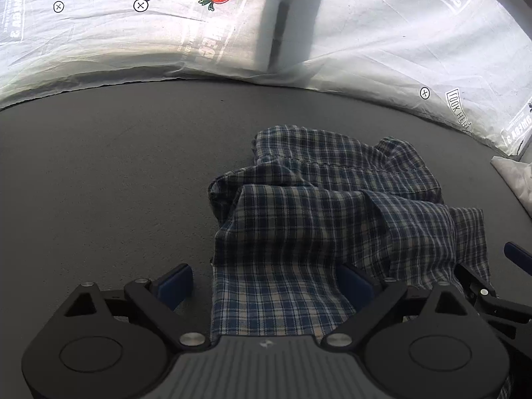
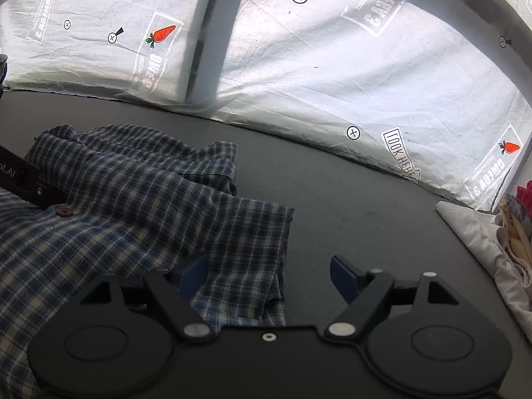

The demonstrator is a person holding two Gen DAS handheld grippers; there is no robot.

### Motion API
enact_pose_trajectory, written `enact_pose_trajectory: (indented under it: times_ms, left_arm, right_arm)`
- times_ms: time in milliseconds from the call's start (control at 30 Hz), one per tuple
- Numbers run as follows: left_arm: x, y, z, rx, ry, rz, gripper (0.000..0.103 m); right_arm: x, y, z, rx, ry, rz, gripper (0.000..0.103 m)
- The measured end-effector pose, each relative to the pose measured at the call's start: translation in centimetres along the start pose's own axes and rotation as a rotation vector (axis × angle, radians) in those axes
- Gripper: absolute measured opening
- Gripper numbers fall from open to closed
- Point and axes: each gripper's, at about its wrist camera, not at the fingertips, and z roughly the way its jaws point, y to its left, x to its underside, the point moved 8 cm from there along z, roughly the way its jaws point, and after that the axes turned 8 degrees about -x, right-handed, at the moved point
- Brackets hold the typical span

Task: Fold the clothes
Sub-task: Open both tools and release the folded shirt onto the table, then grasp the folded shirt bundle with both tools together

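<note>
A blue and cream plaid shirt (image 1: 332,206) lies crumpled on the grey table (image 1: 116,183). In the left wrist view my left gripper (image 1: 266,282) stands open low over the shirt's near left edge, the cloth lying loose between the blue pads. My right gripper (image 2: 269,277) is open too, with the shirt's (image 2: 133,193) right-hand corner lying slack between its pads, which do not press on it. A brown button (image 2: 64,212) shows on the shirt. One of the right gripper's fingers (image 1: 517,257) shows at the far right of the left wrist view.
A white printed sheet (image 2: 332,66) with carrots and markers hangs behind the table. A pile of white and coloured cloth (image 2: 482,232) sits at the right edge. Bare grey table (image 2: 365,206) lies right of the shirt and to its left.
</note>
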Motion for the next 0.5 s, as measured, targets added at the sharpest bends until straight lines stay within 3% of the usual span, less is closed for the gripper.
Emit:
enact_pose_trajectory:
  times_ms: [167,367,400,500]
  left_arm:
    - [-0.9,-0.2,1.5,0.036,0.066,0.090,0.103]
    - [-2.5,-0.6,2.7,0.113,0.068,0.186,0.103]
    - [-2.7,-0.8,2.9,0.123,0.059,0.195,0.103]
    - [-3.3,-1.5,3.2,0.158,0.025,0.197,0.099]
  right_arm:
    - [-0.3,-1.8,1.3,-0.136,0.041,0.113,0.085]
    - [-1.4,-2.5,3.8,-0.286,0.089,0.220,0.087]
    - [-1.9,-1.9,4.3,-0.309,0.094,0.194,0.084]
    - [-3.3,-0.5,5.2,-0.366,0.107,0.163,0.058]
